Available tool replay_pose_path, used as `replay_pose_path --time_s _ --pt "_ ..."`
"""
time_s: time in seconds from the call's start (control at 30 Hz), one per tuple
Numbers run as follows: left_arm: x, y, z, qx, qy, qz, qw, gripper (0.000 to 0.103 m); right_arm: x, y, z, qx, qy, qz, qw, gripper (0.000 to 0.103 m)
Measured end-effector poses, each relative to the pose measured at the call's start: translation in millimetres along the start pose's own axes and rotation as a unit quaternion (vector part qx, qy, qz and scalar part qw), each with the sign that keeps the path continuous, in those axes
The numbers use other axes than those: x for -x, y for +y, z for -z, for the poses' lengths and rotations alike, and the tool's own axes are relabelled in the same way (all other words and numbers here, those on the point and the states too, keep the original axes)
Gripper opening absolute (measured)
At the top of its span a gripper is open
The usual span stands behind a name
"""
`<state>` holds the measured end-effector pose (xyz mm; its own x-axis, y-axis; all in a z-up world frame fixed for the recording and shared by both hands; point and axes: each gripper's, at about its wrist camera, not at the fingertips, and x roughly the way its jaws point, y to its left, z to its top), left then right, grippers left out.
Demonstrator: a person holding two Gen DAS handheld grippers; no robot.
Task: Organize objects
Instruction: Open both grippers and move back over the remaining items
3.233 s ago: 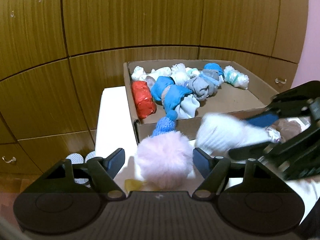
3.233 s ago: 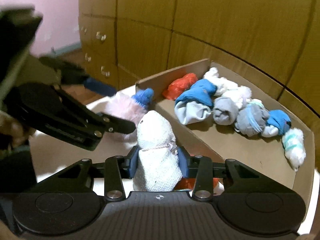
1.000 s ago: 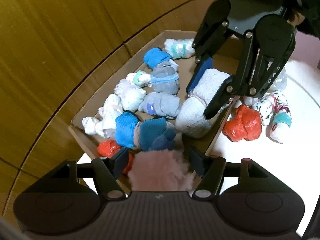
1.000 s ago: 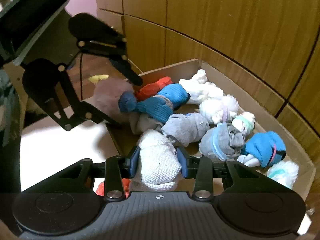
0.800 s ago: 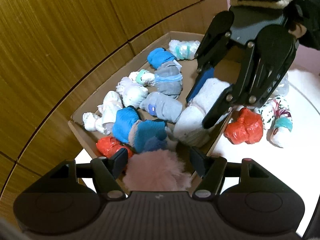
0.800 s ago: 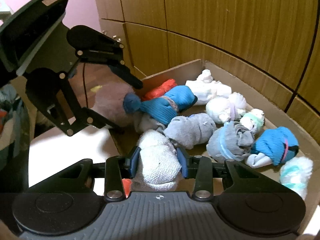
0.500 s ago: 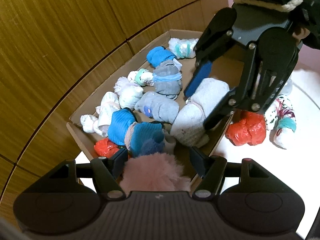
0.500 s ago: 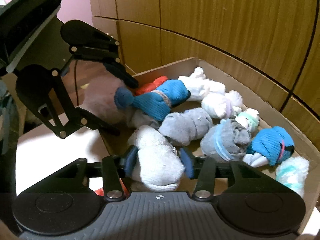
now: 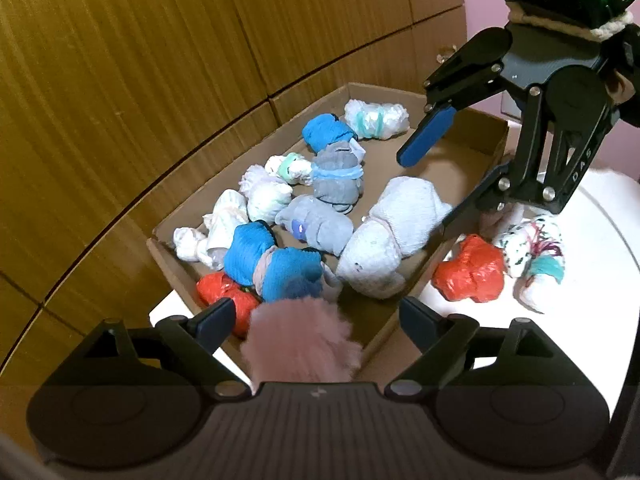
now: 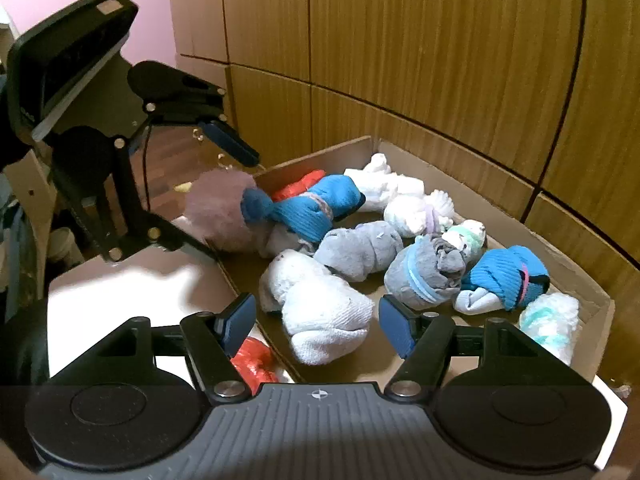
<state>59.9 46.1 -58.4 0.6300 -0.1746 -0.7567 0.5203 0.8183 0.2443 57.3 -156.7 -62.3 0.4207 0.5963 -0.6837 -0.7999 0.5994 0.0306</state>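
A cardboard box (image 9: 464, 152) (image 10: 568, 280) on a white table holds several rolled sock bundles in blue, grey, white and red. A white sock roll (image 9: 392, 236) (image 10: 320, 304) lies in the box near its front wall. My right gripper (image 10: 316, 320) (image 9: 432, 184) is open just above it and holds nothing. A fluffy pink sock ball (image 9: 300, 344) (image 10: 224, 212) sits at the box's near left corner between the spread fingers of my left gripper (image 9: 316, 316) (image 10: 224, 184), which is open.
A red bundle (image 9: 468, 276) (image 10: 252, 364) and a white patterned bundle (image 9: 532, 252) lie on the white table (image 9: 580, 320) outside the box. Wooden cabinet doors (image 9: 160, 80) stand close behind the box.
Both grippers carried their sock bundles from the table over the box. The right gripper has opened and let the white roll drop in; the left gripper has opened around the pink ball.
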Motion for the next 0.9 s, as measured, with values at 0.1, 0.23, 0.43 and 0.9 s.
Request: replay_pose_path --time_s 0.1,0.23,0.43,0.9 --pt "15 -2 5 0.022 -0.015 -0.005 0.9996 0.087 13 5 1 -0.003 -0.013 0.008 1.000 0.075" --pt "39 -3 20 0.075 -0.050 -0.019 0.9958 0.091 39 11 12 -0.024 -0.043 0.022 0.999 0.080" --pt "64 -25 44 0.174 -0.101 -0.030 0.9791 0.092 76 30 48 -0.053 -0.076 0.054 0.994 0.083" --pt "30 -122 45 0.273 -0.122 -0.033 0.9537 0.095 99 52 137 -0.142 -0.095 0.160 0.972 0.086"
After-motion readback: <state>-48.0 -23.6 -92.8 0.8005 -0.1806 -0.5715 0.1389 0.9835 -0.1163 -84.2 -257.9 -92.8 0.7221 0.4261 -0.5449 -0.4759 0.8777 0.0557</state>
